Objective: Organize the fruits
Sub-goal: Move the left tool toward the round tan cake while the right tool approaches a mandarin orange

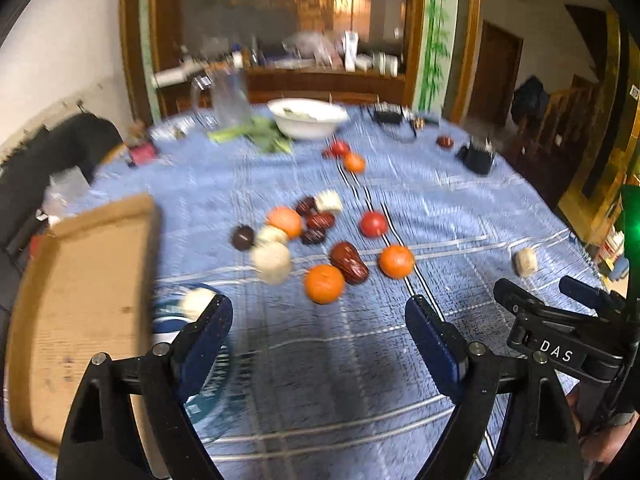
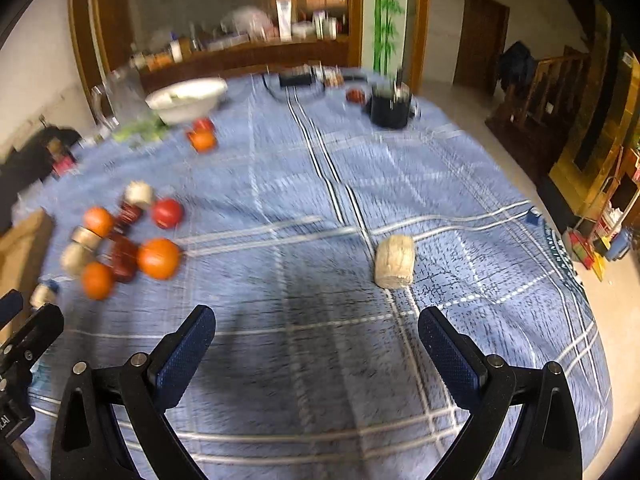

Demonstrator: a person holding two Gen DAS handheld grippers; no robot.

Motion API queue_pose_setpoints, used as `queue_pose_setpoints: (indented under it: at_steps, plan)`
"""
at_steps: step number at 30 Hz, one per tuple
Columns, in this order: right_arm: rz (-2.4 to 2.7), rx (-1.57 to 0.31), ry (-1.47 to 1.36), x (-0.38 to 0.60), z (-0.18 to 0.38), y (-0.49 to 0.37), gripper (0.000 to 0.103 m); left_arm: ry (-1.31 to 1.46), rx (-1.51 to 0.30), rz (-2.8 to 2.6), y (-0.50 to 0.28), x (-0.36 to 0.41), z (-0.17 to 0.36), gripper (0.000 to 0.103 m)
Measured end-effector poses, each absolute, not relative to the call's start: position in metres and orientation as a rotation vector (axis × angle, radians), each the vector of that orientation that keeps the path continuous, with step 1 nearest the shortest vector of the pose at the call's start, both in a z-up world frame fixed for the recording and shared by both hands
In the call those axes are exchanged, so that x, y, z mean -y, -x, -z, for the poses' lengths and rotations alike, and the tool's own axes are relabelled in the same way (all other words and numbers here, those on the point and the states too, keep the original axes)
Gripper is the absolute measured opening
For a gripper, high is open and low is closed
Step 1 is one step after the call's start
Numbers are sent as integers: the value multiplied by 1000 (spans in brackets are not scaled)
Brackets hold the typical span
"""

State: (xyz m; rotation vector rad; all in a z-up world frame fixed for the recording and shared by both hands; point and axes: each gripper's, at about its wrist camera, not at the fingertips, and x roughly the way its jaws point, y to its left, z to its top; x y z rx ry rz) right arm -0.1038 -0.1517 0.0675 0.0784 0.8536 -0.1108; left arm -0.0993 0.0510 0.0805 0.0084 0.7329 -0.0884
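Loose fruits lie on a blue checked tablecloth (image 1: 360, 360): an orange (image 1: 324, 283), a second orange (image 1: 396, 261), a red tomato (image 1: 373, 223), a dark red date (image 1: 349, 262) and several pale round pieces such as one (image 1: 272, 261). My left gripper (image 1: 319, 322) is open and empty, just short of the near orange. A pale piece (image 1: 198, 301) lies in a blue plate (image 1: 188, 360) by its left finger. My right gripper (image 2: 316, 336) is open and empty; a pale lump (image 2: 394, 261) lies just ahead of it, to the right. The fruit cluster shows at its left, with an orange (image 2: 159, 258).
A cardboard box lid (image 1: 80, 312) stands at the left. A white bowl (image 1: 307, 117), a glass jug (image 1: 228, 98) and green leaves sit at the far side. A black holder (image 2: 390, 106) stands far right. The right gripper's body (image 1: 560, 344) shows at the left view's right edge.
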Motion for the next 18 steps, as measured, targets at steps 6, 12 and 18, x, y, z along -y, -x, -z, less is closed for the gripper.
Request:
queue_pose_setpoints:
  at_steps: [6, 12, 18]
  plan:
    - [107, -730, -82, 129, -90, 141, 102, -25, -655, 49, 127, -65, -102, 88]
    - [118, -603, -85, 117, -112, 171, 102, 4, -638, 62, 155, -83, -111, 79]
    - [77, -576, -88, 104, -125, 191, 102, 23, -609, 54, 179, -95, -121, 79]
